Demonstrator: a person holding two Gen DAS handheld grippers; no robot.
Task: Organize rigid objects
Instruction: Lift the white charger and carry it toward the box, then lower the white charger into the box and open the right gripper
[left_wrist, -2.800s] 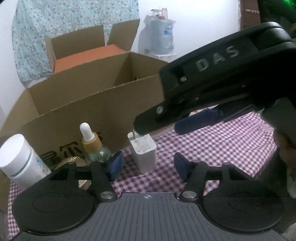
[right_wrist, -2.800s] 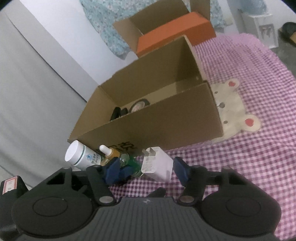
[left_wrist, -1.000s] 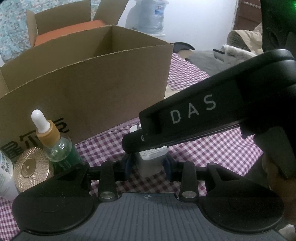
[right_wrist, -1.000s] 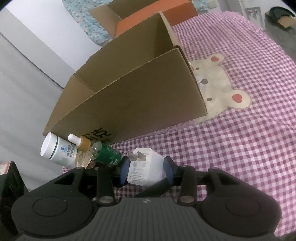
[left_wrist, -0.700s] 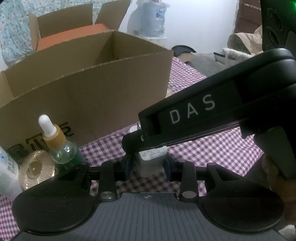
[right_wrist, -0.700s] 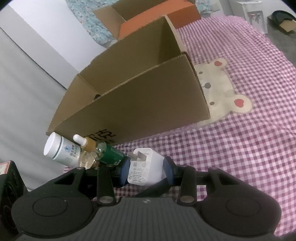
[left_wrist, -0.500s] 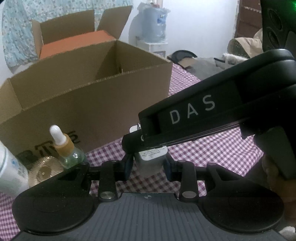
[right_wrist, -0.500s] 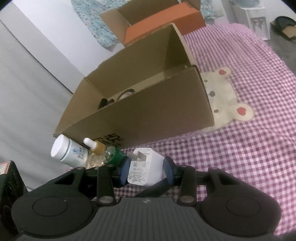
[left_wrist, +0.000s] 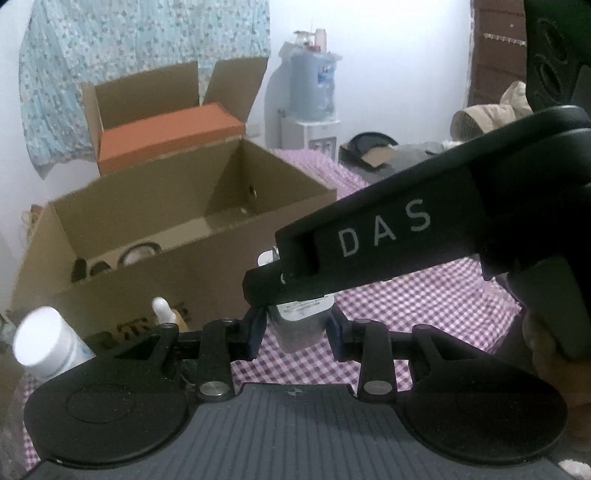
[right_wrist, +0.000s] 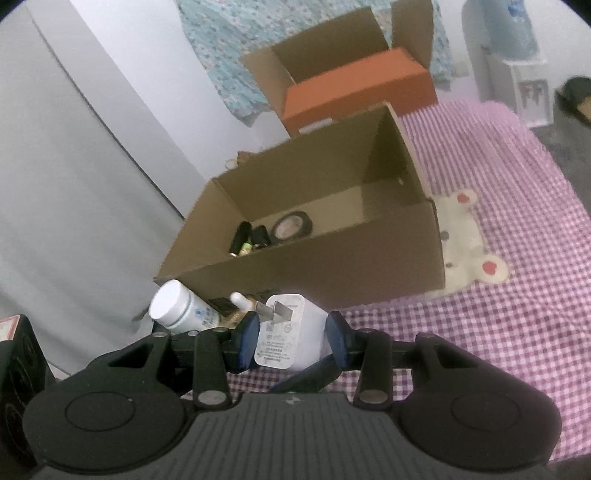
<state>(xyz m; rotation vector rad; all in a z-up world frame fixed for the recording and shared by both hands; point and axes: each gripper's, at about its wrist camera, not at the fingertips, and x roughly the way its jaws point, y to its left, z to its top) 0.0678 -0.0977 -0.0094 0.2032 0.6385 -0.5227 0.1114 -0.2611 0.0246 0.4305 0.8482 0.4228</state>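
Both the left gripper (left_wrist: 295, 334) and right gripper (right_wrist: 291, 341) clamped on a white charger (right_wrist: 286, 334), lifted near the cardboard box (right_wrist: 332, 258)'s front wall; next, probably carrying over the rim and releasing inside.

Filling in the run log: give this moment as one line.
left gripper: shut on charger | right gripper: shut on charger | cardboard box: ahead, open
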